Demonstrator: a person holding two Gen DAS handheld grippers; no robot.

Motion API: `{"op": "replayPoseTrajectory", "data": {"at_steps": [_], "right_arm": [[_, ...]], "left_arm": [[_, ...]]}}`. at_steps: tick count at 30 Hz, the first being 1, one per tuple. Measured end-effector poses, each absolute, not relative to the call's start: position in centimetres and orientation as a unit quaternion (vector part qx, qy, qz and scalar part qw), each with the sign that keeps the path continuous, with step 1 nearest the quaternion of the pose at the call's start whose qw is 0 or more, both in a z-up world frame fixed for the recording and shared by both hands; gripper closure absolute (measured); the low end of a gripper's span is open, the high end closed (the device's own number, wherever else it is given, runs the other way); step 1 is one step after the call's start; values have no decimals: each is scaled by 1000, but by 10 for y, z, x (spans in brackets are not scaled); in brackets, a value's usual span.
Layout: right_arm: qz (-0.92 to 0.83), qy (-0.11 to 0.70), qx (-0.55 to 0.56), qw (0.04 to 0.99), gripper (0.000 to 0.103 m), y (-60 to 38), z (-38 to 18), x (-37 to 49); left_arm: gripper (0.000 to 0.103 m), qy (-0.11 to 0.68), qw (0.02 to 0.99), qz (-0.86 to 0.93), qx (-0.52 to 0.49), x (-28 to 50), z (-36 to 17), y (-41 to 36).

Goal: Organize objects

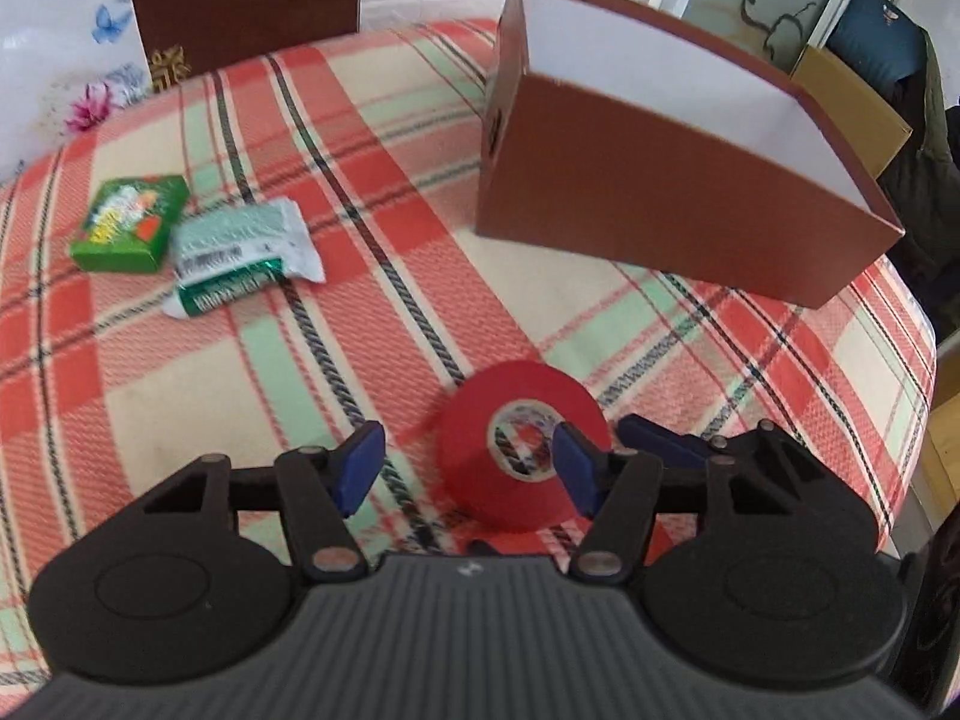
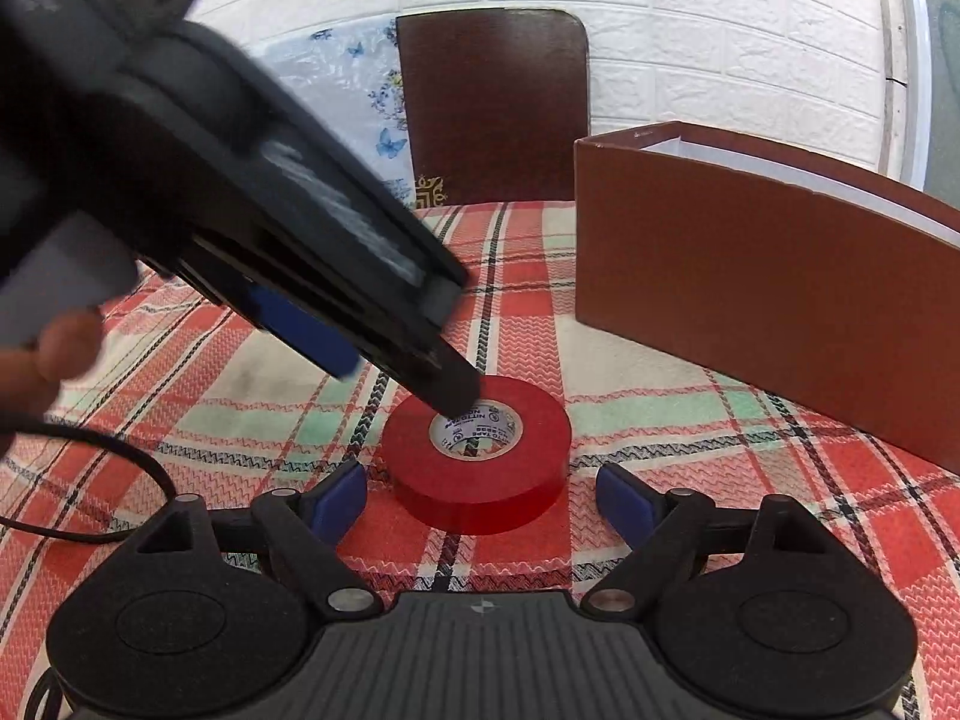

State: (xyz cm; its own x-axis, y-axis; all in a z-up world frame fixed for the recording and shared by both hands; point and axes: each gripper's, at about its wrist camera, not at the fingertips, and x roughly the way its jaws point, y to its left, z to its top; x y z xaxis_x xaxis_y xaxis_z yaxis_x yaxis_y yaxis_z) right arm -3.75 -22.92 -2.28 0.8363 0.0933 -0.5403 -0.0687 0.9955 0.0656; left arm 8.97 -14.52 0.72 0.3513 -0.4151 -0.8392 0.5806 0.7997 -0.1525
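Left gripper (image 1: 471, 468): jaws partly open, straddling one side of the red tape roll (image 1: 521, 447). One blue pad (image 1: 360, 468) stands outside the roll, the other sits at the core hole; whether either presses on the roll cannot be told through the blur. In the right wrist view this gripper (image 2: 414, 372) slants down from the upper left, one finger tip entering the roll's white core. A person's fingertips (image 2: 54, 354) show at the left edge, beside a black cable (image 2: 120, 462).

Right gripper (image 2: 483, 501): jaws wide open and empty, its blue pads either side of the tape roll (image 2: 477, 450) and clear of it. The roll lies flat on the cloth.

Count, left to right: one green carton (image 1: 129, 222), two green-and-white sachets (image 1: 240, 252) overlapping just beside it, one tape roll, one open brown box (image 1: 660, 180) with white lining, standing well right of the sachets and behind the roll.

Surface: a red, cream and mint plaid cloth (image 1: 300, 390) over a round-edged table. Behind it, a dark brown chair back (image 2: 498, 108), a floral butterfly-print sheet (image 2: 354, 96) and a white brick-pattern wall (image 2: 690, 30).
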Motion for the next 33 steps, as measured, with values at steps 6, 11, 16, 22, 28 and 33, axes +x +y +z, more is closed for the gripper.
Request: {"op": "replayPoseTrajectory", "data": {"at_steps": [6, 11, 16, 22, 28, 33], "right_arm": [[53, 293, -3, 955, 32, -223, -24, -28], [42, 259, -4, 965, 33, -226, -13, -29], [-10, 158, -39, 987, 32, -240, 22, -30], [-71, 104, -48, 991, 32, -284, 52, -3], [-132, 123, -30, 983, 29, -325, 44, 24], [-137, 95, 0, 986, 28, -328, 39, 7]], "left_arm": [[74, 508, 808, -292, 56, 100, -13, -141], [74, 477, 823, -301, 69, 96, 10, -149], [74, 394, 847, -343, 95, 97, 65, -178], [73, 339, 853, -376, 122, 117, 94, -241], [54, 361, 845, -372, 131, 134, 75, -286], [54, 363, 842, -383, 109, 128, 66, -266]]}}
